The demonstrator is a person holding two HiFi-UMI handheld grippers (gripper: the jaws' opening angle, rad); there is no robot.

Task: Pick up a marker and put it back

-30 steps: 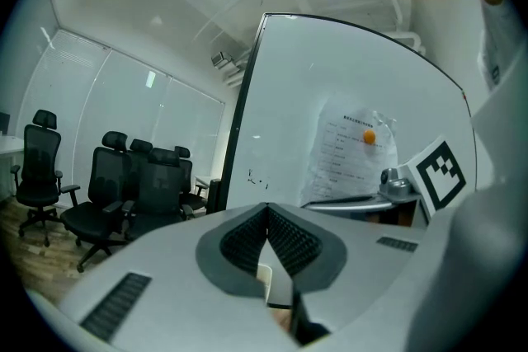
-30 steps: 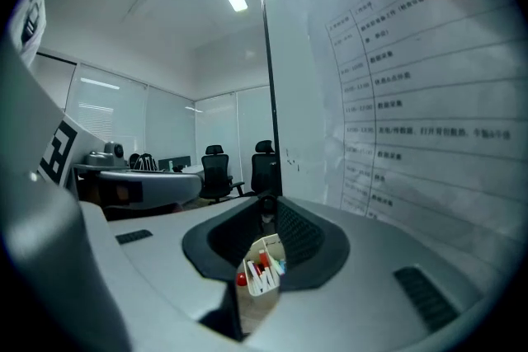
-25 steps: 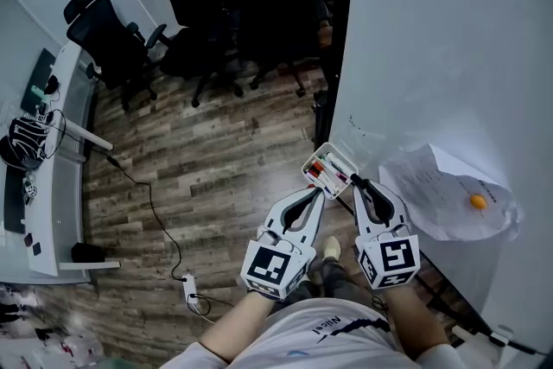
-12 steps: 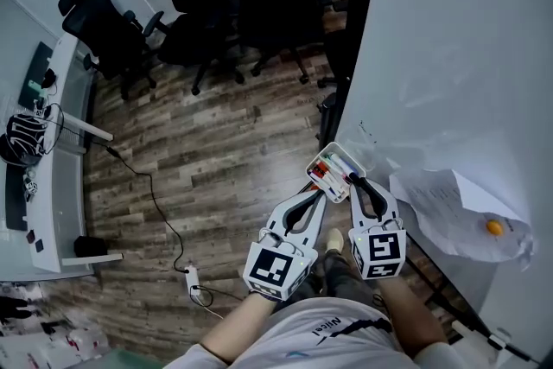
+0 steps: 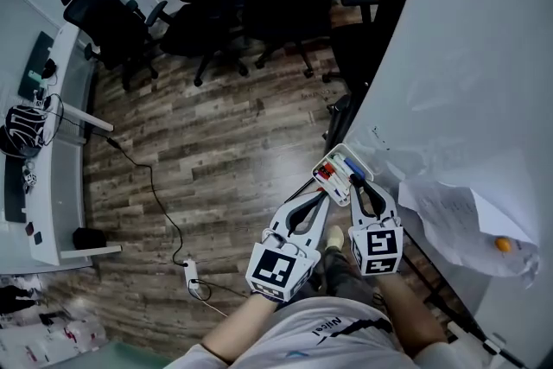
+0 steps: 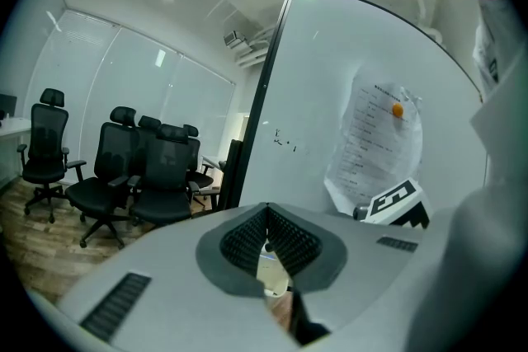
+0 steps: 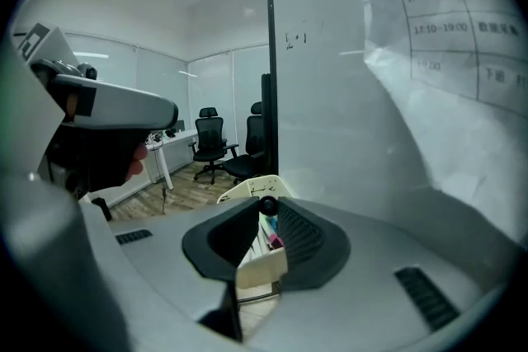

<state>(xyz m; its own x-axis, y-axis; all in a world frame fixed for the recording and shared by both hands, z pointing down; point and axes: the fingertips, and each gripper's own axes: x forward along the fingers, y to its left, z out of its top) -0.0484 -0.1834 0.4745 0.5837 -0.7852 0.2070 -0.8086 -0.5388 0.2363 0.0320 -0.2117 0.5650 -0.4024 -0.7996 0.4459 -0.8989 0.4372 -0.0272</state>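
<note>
While the right tool (image 5: 357,184) pinches a marker (image 7: 266,204) between its tips, the left tool (image 5: 323,196) sits just beside it with its tips closed on each other and nothing held. In the right gripper view only the marker's round black end shows. It faces the camera, so its long axis seems to run roughly along the jaws and away toward the tray (image 7: 243,190). The marker is right at the tray's near edge, though I cannot tell whether it touches the tray.

The tray is a pale open box fixed low on the whiteboard (image 5: 467,56). A red marker (image 5: 326,174) and a blue marker (image 5: 350,162) lie in it side by side, their long axes parallel to each other. Both tools point at the tray from the person's side, the left one at its near left corner.

A paper (image 5: 449,216) hangs on the whiteboard to the right of the tray, pinned by an orange magnet (image 5: 503,244). Black chairs (image 5: 216,4) stand well apart on the wood floor (image 5: 216,151), and a white surface (image 5: 60,143) runs along the left edge.
</note>
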